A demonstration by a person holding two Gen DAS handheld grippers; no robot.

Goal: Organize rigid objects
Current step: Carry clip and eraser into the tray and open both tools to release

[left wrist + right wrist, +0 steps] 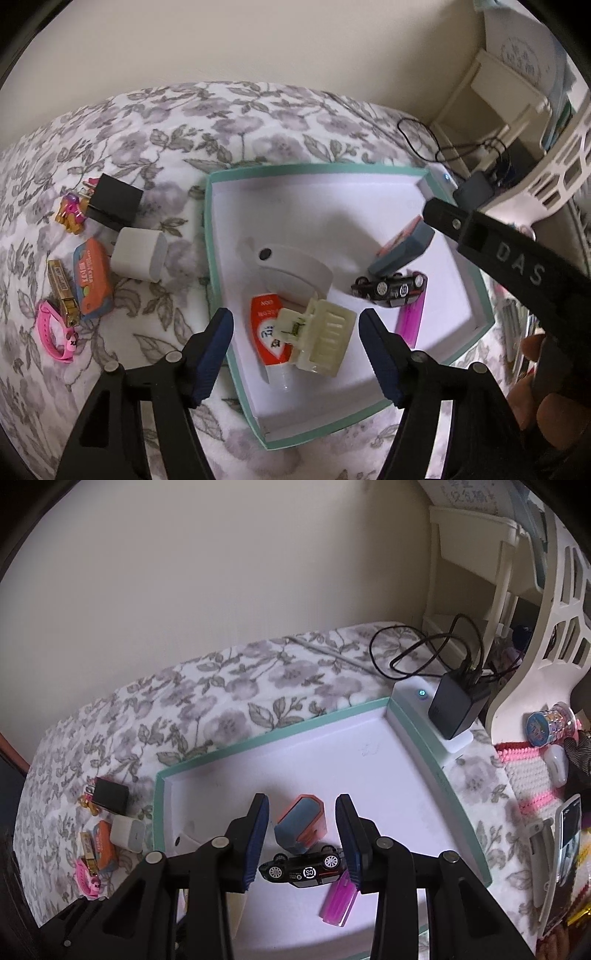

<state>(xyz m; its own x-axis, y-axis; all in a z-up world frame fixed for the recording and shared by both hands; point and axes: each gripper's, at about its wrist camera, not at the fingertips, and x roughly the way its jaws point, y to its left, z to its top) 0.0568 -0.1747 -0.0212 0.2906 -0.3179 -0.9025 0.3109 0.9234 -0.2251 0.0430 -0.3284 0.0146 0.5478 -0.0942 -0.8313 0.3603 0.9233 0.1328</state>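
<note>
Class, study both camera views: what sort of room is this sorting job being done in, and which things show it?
Probably a bedroom at home: the teal-rimmed box sits on a floral quilted bedspread against a plain wall, with a phone charger plugged in nearby and a white laundry-style basket alongside.

A cream hair clip [320, 338] lay on a red-and-white tube [266, 325] inside the teal-rimmed box [236, 376], a toy car [389, 288] overturned nearby.

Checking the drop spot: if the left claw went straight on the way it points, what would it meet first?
Probably the cream hair clip, lying on the red-and-white tube in the teal box; depth is unclear.
</note>
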